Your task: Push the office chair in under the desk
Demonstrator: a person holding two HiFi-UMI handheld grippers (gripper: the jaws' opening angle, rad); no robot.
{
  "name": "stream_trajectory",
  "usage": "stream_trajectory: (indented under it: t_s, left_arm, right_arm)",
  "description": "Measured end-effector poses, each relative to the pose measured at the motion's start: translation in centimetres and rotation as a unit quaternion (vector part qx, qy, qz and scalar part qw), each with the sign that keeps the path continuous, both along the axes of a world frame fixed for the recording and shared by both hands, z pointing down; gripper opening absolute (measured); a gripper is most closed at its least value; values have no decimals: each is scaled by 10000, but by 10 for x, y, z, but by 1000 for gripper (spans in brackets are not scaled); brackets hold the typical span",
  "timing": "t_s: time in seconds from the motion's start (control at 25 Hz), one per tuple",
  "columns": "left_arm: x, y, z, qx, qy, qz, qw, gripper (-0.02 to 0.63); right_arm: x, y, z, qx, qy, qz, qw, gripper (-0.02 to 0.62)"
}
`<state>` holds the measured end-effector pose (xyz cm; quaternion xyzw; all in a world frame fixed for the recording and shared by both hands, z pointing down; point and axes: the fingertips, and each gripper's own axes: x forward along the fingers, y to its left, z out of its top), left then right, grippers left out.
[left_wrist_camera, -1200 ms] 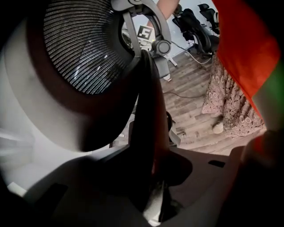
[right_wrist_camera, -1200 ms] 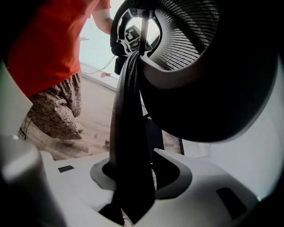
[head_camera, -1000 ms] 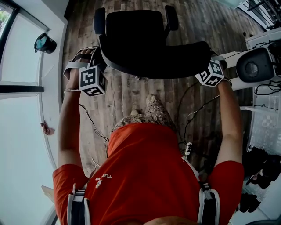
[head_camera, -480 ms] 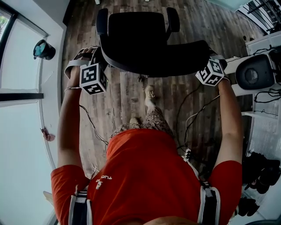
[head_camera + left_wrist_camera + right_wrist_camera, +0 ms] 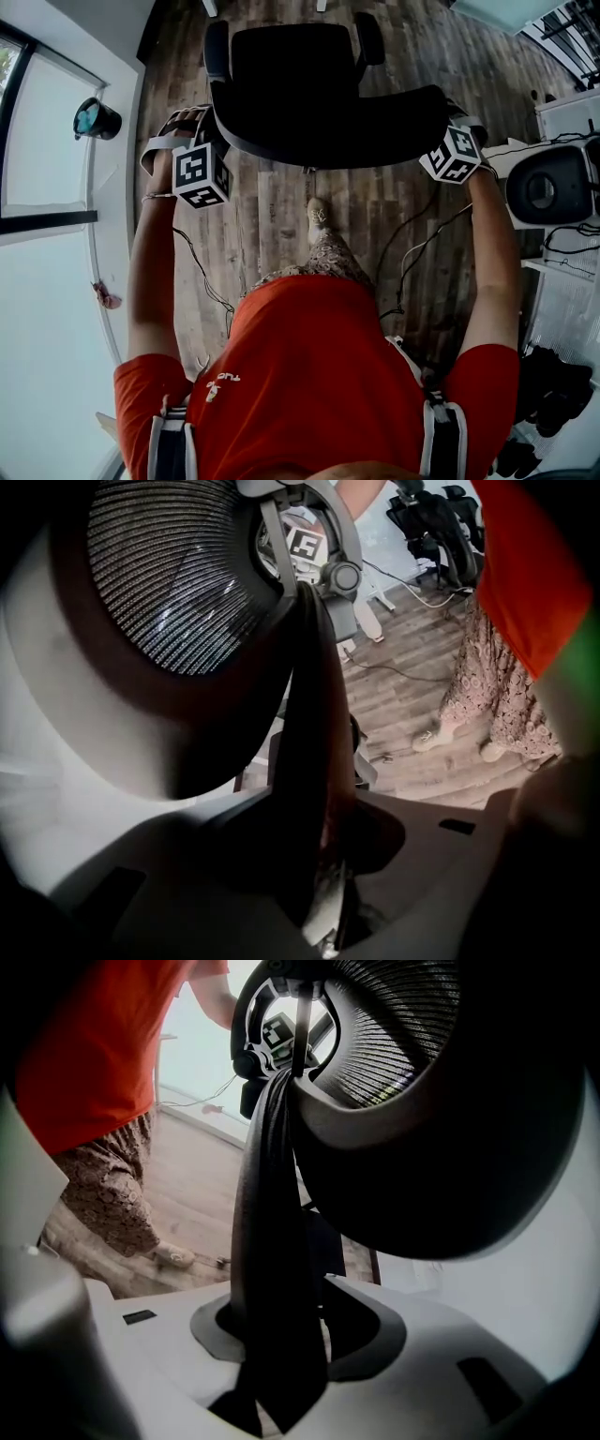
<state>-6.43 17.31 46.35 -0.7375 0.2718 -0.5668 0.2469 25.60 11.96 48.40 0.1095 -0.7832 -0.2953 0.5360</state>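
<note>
The wooden floor [image 5: 281, 216] takes up most of the room from where I stand, dark planks running away from the person. In the middle of it sits the black office chair [image 5: 291, 75], seat facing away, its armrests [image 5: 216, 47] at either side and its curved backrest [image 5: 375, 131] turned towards the person. Whether a desk stands past it I cannot tell. The person [image 5: 309, 375], in a red shirt and patterned trousers, stands right behind the chair with both arms stretched out to the ends of the backrest.

To the right, against the wall, is a white machine [image 5: 553, 183] with a dark round front (I cannot tell what it is).

The left gripper [image 5: 323, 874] is clenched on the left end of the backrest: the dark rim runs straight down between its jaws, and the mesh [image 5: 178, 574] of the back fills the space above. The right gripper [image 5: 281, 1335] grasps the opposite end the same way, with the black rim caught between its white jaws. Each one's marker cube [image 5: 200, 173] shows just behind the backrest edge in the head view.

Thin cables [image 5: 412, 253] trail over the planks between the person and the machine. On the white ledge at the left sits a small dark round thing with a teal top [image 5: 94, 117]. One pale shoe [image 5: 317, 211] is planted on the floor just behind the chair.
</note>
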Motion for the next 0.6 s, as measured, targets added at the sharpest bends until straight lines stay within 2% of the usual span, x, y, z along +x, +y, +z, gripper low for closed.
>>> stream_trajectory:
  t_s: [0.32,0.6]
  left_arm:
    - [2,-71,7,22,-44,-225,9997,138]
    - [1,-131,8,-140,-44,-470,9988,138]
  right_arm:
    - [0,-81,4,24,-4,-214,9998,176]
    - [-3,-150,1,55,-28,-436,9990,176]
